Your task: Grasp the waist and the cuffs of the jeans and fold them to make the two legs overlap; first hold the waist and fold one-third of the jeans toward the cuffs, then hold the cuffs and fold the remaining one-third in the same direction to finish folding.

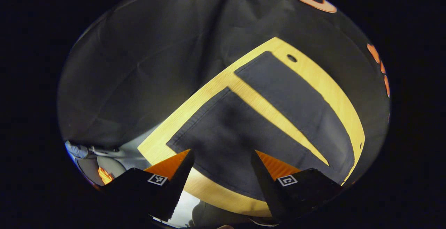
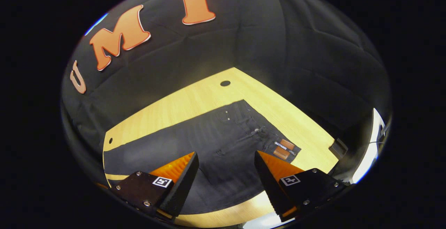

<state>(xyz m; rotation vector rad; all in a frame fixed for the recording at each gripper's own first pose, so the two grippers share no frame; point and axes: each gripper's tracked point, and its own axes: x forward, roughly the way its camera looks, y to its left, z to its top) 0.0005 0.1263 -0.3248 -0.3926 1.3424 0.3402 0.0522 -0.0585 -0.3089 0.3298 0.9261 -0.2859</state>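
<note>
Right gripper view | jeans (image 2: 223, 145) flat, waist rightward, legs leftward | both hand-held grippers released

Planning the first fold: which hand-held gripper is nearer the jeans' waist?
Right. The right hand-held gripper hovers open near the waist; the left hand-held gripper hovers open over the legs.

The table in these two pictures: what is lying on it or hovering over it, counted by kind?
Jeans, spread flat with legs apart: 1
Wooden table: 1
Grippers, left gripper and right gripper, both open above the jeans: 2
Total: 4
</note>
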